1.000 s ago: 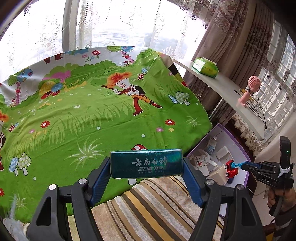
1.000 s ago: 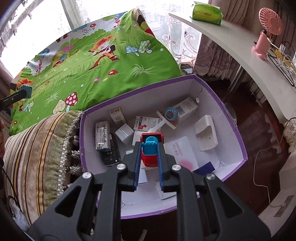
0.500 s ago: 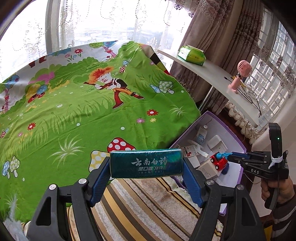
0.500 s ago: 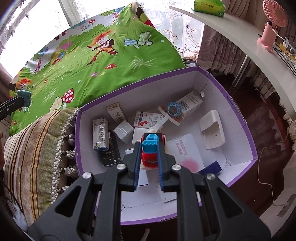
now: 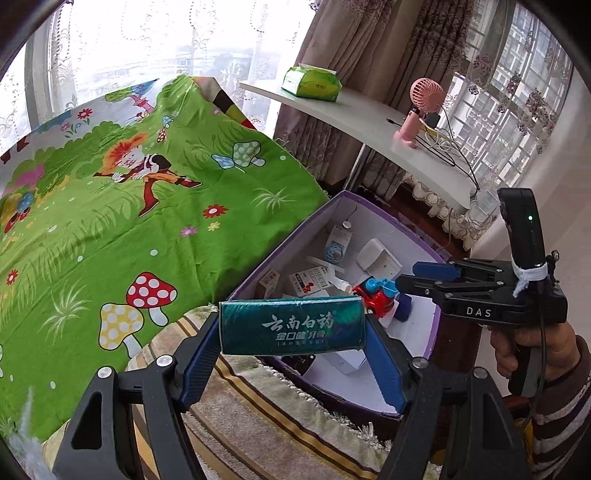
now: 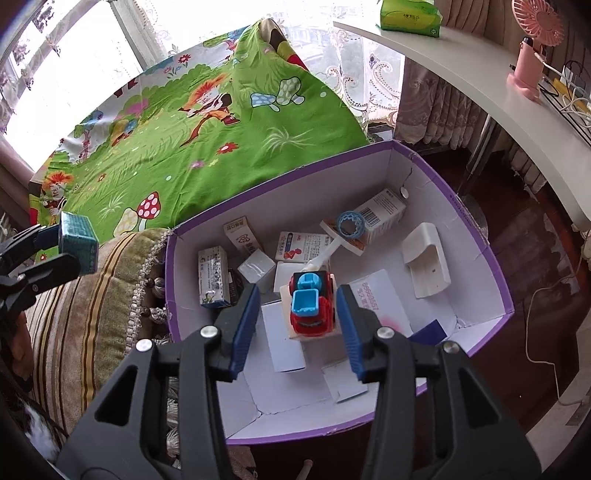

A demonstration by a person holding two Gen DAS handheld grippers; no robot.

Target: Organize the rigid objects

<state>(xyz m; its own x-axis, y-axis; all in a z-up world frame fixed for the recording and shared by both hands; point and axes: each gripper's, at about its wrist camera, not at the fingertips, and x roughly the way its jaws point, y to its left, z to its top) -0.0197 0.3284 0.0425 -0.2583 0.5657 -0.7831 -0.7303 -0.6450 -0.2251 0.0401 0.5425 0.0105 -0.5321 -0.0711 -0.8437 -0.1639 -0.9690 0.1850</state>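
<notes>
My left gripper [image 5: 291,334] is shut on a dark green toothpaste box [image 5: 291,326], held crosswise over a striped cushion [image 5: 258,406] beside the purple-rimmed white box [image 5: 436,317]. The right wrist view shows that gripper [image 6: 55,254] and its toothpaste box [image 6: 77,243] at the far left. A red and blue toy car [image 6: 312,304] sits on a white carton inside the purple box [image 6: 280,173]. My right gripper [image 6: 297,314] straddles the car with its jaws opening; gaps show on both sides and the pads do not press it. In the left wrist view the right gripper [image 5: 413,278] hangs over the car [image 5: 376,297].
Several small cartons, a blue ring [image 6: 350,222] and a white plastic holder [image 6: 424,262] lie in the purple box. A green cartoon sheet [image 6: 207,140] covers the bed behind. A white shelf [image 6: 480,66] carries a pink fan [image 6: 532,55], cables and a green tissue pack [image 6: 410,14].
My right gripper's jaws have spread apart and let go of the toy car, which now rests in the purple box. My left gripper has carried the toothpaste box closer to the purple box.
</notes>
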